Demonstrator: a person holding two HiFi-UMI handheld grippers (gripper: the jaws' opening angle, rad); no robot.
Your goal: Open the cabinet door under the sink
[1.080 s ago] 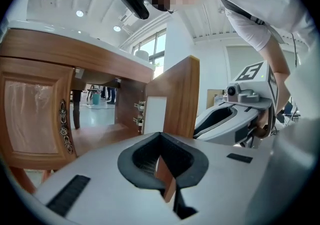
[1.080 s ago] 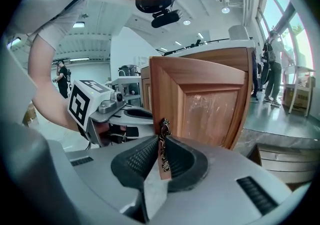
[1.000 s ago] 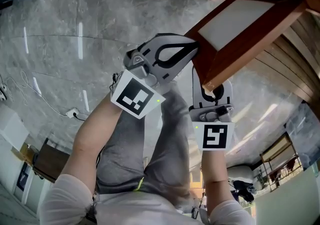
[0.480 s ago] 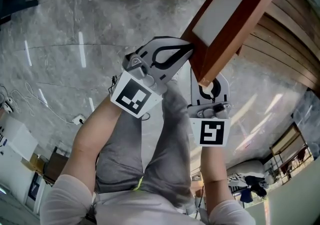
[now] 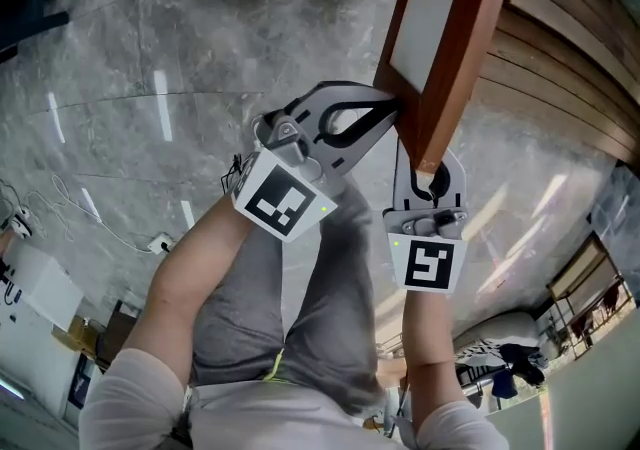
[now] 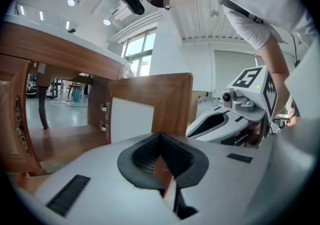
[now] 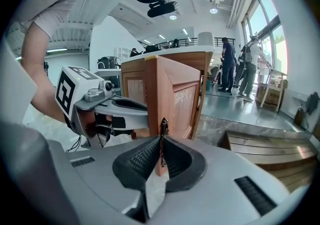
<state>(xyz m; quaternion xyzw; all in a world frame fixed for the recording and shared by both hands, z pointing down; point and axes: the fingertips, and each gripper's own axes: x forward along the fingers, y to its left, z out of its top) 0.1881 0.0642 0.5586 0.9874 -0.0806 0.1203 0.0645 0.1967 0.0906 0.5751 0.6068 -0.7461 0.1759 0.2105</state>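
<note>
**Both grippers on the open under-sink door**

The cabinet door (image 5: 462, 58) stands open, turned well out from the cabinet (image 6: 60, 141). Its white inner panel faces the left gripper view, with two hinges (image 6: 104, 118) at the edge that meets the cabinet's front. Inside, that view shows only a bare wooden bottom board under the wooden top; the rest of the interior lies out of sight.

The left gripper (image 5: 392, 110) reaches in from the inner side of the door, near its free edge. Its jaws are nearly together, and a strip of the door's brown wood sits pinched between the pads (image 6: 145, 161).

The right gripper (image 5: 428, 176) comes at the same free edge from the outer, panelled side. Its jaws are drawn in tight on the small dark handle (image 7: 163, 129) that hangs at the door's edge, the ribbed pads (image 7: 142, 159) pressing on it from both sides.

In the head view both forearms stretch forward and down over grey trousers (image 5: 300, 308), the left forearm (image 5: 190, 268) angled inward, the right forearm (image 5: 425, 338) nearly straight. The two grippers sit close beside each other, one on each face of the door, above a grey marble floor (image 5: 150, 88).
</note>
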